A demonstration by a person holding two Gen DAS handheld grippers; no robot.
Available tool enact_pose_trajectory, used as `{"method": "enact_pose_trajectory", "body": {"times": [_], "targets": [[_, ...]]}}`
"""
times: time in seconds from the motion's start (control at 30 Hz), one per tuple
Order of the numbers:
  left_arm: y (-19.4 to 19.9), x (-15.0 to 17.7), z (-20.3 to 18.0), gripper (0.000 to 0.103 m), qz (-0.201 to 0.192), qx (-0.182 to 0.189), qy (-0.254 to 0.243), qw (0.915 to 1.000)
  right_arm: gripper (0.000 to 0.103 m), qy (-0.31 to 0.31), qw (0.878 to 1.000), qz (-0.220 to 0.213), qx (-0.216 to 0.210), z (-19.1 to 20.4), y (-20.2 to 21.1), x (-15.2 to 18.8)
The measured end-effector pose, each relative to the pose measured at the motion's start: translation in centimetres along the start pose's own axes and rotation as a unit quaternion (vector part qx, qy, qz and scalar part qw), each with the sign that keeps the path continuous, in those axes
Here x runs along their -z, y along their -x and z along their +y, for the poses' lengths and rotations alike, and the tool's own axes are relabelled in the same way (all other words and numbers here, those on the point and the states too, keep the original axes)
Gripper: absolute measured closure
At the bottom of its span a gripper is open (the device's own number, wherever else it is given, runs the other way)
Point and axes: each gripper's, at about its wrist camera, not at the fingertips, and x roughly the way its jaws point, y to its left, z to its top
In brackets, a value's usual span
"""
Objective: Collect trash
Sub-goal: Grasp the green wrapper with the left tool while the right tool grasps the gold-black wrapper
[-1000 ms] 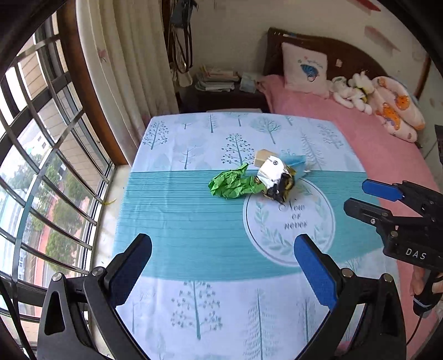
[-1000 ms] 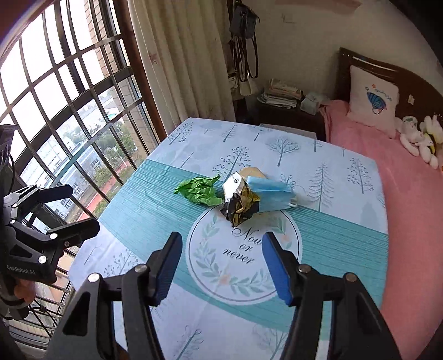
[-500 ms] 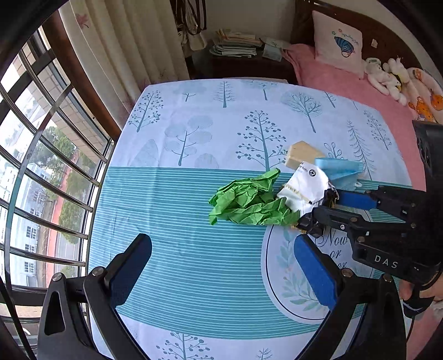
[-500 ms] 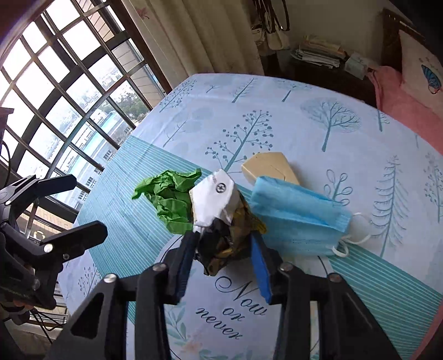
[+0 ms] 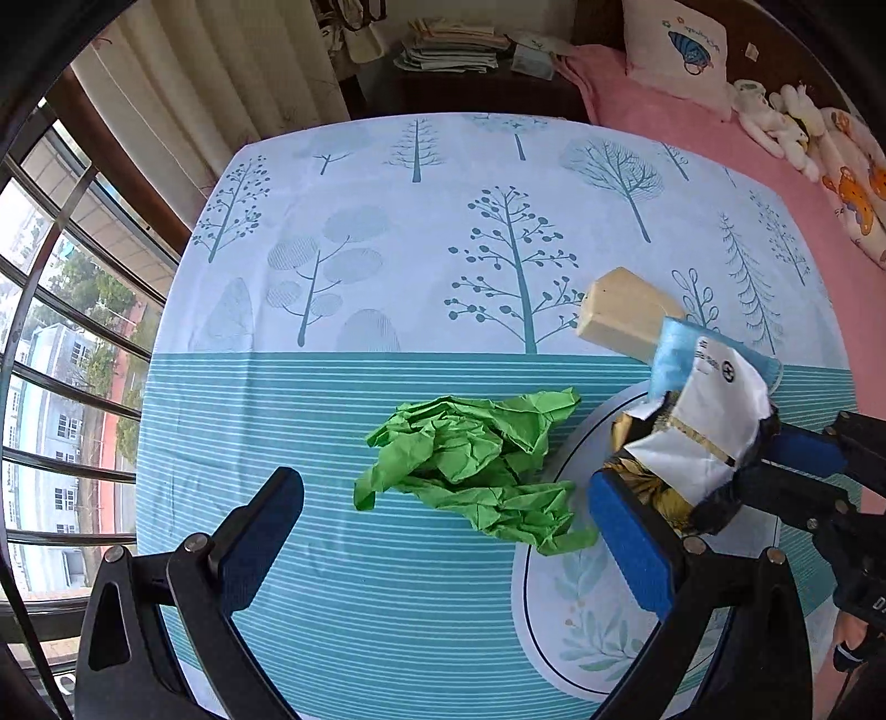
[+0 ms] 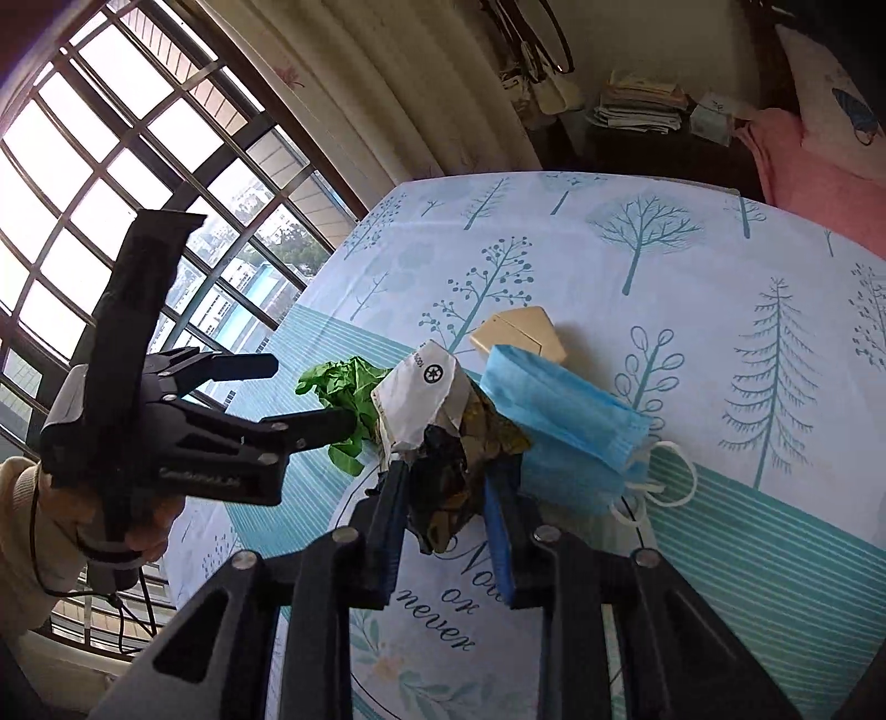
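Note:
A crumpled green paper (image 5: pixel 476 471) lies on the tree-print tablecloth (image 5: pixel 387 266). My left gripper (image 5: pixel 443 509) is open, its jaws either side of the near end of the paper. My right gripper (image 6: pixel 449 487) is shut on a crumpled white, black and gold wrapper (image 6: pixel 437 437), which also shows in the left wrist view (image 5: pixel 698 437). A blue face mask (image 6: pixel 565 432) and a beige wedge-shaped piece (image 6: pixel 520 332) lie just behind the wrapper. The left gripper shows in the right wrist view (image 6: pixel 310 393) beside the green paper (image 6: pixel 349 399).
A barred window (image 6: pixel 111 166) and curtain (image 6: pixel 415 111) run along the left. A dark nightstand with stacked papers (image 5: pixel 448 50) stands behind the table. A pink bed (image 5: pixel 720 138) with a pillow and soft toys lies at the right.
Both grippers moved forward to the trash pile. My right gripper closed on the wrapper. My left gripper came down around the green paper, still open.

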Motion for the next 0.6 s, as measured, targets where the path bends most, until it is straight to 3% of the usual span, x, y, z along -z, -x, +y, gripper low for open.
{"method": "enact_pose_trajectory", "body": {"times": [0.2,0.27,0.33,0.43,0.6], "targets": [[-2.3,-1.0,0.1,0.003,0.022,-0.012,-0.006,0.9997,0.077,-0.014,1.000,0.002,0.000,-1.0,0.1,0.9],[-2.9,-1.2,0.2,0.013,0.030,-0.010,-0.008,0.9995,0.077,-0.019,1.000,0.002,0.001,-1.2,0.1,1.1],[-3.6,-1.1,0.3,0.033,0.045,-0.008,-0.006,0.9989,0.077,-0.024,1.000,0.003,0.001,-1.4,0.1,1.3],[-4.0,-0.9,0.7,0.041,0.049,-0.006,0.005,0.9987,0.077,-0.026,1.000,0.003,0.001,-1.4,0.1,1.6],[-3.4,0.1,1.1,0.045,0.041,-0.007,0.026,0.9988,0.077,-0.027,1.000,-0.003,0.002,-0.9,0.6,2.1]]}}
